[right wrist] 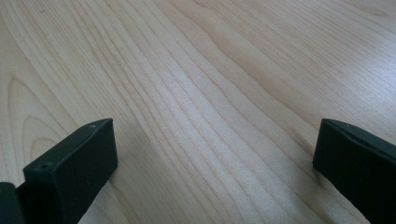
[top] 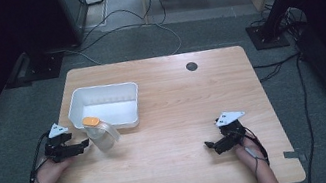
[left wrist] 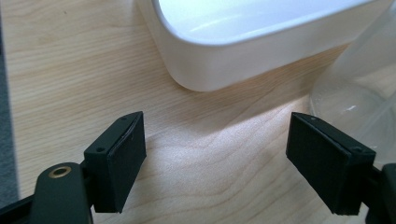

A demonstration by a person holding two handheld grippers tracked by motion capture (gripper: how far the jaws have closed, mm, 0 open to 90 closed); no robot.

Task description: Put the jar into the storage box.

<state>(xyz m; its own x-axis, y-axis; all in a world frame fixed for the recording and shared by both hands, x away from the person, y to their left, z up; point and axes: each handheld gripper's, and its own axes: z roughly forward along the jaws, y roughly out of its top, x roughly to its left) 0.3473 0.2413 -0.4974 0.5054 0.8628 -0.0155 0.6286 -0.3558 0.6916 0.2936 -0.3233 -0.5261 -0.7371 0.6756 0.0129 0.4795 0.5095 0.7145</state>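
Note:
A clear plastic pitcher (top: pixel 101 134) with an orange lid stands upright on the wooden table, against the front of a white rectangular tub (top: pixel 102 106). My left gripper (top: pixel 85 144) sits just left of the pitcher, open, nothing between its jaws. In the left gripper view the left gripper (left wrist: pixel 215 161) has bare table between its jaws, the pitcher's clear base (left wrist: pixel 359 98) lies right of its right jaw, and the tub's corner (left wrist: pixel 210 60) is ahead. My right gripper (top: pixel 211 146) rests low at the table's front right, open. In the right gripper view the right gripper (right wrist: pixel 215 168) frames bare wood.
A round black grommet (top: pixel 191 66) sits in the table (top: pixel 181 118) near its far edge. Cables and black stand bases lie on the grey floor beyond the table. The person's forearms enter from the bottom edge.

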